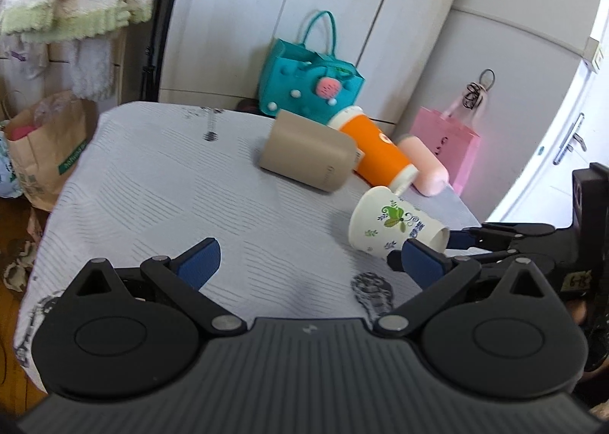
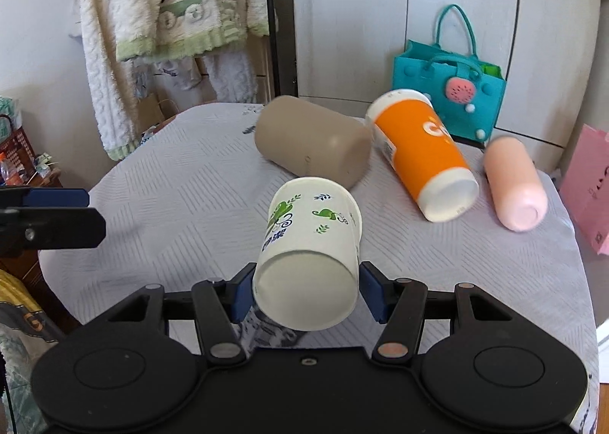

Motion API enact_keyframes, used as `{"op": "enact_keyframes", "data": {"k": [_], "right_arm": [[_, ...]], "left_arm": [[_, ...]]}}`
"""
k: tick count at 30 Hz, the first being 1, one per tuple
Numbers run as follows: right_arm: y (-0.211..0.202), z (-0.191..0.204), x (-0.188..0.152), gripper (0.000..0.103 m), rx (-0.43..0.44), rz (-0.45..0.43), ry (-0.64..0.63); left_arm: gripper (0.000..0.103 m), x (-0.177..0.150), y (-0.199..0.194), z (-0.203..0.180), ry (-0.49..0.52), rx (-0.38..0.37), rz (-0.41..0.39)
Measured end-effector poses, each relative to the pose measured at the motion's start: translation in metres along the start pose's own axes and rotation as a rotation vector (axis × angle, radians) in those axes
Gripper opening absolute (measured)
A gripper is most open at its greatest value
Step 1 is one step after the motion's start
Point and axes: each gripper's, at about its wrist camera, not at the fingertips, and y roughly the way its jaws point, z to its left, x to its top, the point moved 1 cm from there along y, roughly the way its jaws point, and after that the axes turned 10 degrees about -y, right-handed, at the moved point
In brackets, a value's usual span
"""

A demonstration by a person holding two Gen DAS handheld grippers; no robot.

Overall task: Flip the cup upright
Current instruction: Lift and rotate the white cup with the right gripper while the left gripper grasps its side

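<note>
Your left gripper [image 1: 310, 263] stands wide open over the grey patterned tablecloth [image 1: 171, 186], with nothing between its blue pads [image 1: 200, 263]. To its right in this left wrist view, your right gripper [image 1: 443, 245] comes in from the side with its pads at the base end of the white paper cup [image 1: 392, 224], which is tipped with its rim toward the far cups. Behind it lie a tan cup [image 1: 308, 156], an orange cup [image 1: 377, 148] and a pink bottle [image 1: 426, 164], all on their sides and close together. A teal bag [image 1: 304, 88] and a pink bag [image 1: 453, 145] stand beyond the table.

From the right wrist view, your right gripper [image 2: 306, 293] is closed on the white paper cup [image 2: 308, 244], one blue pad [image 2: 241, 295] pressed to each side near the base. The cup is tilted, its bottom facing the camera and its rim pointing away toward the tan cup [image 2: 312, 141]. The orange cup [image 2: 422, 152] and the pink bottle [image 2: 514, 183] lie to the right, and the teal bag [image 2: 449, 91] is behind them. Your left gripper shows at the left edge, well apart from the cup.
</note>
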Motion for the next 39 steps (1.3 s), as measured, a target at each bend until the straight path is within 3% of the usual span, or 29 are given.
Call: {"op": "enact_keyframes", "data": {"k": [10, 21, 22, 24, 25, 26, 29, 34, 39], "right_arm": [[0.006, -0.002, -0.022, 0.062, 0.071, 0.006, 0.023], [0.013, -0.009, -0.03, 0.062, 0.144, 0.006, 0.016], [0.013, -0.01, -0.031, 0.064, 0.155, 0.004, 0.016], [0.009, -0.013, -0.031, 0.077, 0.202, -0.012, 0.016], [0.006, -0.014, -0.03, 0.09, 0.226, -0.021, 0.01], [0.002, -0.013, -0.029, 0.094, 0.243, -0.031, -0.003], [-0.007, -0.012, -0.026, 0.094, 0.258, -0.053, -0.054], [-0.001, -0.024, -0.023, 0.094, 0.304, -0.017, -0.028], [0.011, -0.043, -0.022, 0.092, 0.431, -0.003, 0.048]], "left_arm": [[0.103, -0.013, 0.016, -0.013, 0.0, -0.018, 0.096], [0.103, -0.013, 0.047, -0.021, -0.064, -0.057, 0.182], [0.103, -0.013, 0.049, -0.021, -0.068, -0.059, 0.185], [0.103, -0.013, 0.051, -0.024, -0.062, -0.083, 0.18], [0.103, -0.014, 0.05, -0.027, -0.048, -0.107, 0.17], [0.103, -0.014, 0.049, -0.031, -0.032, -0.121, 0.164], [0.103, -0.014, 0.052, -0.036, -0.031, -0.142, 0.16], [0.102, -0.01, 0.067, -0.026, -0.146, -0.186, 0.225], [0.1, -0.015, 0.072, -0.029, -0.08, -0.132, 0.186]]}}
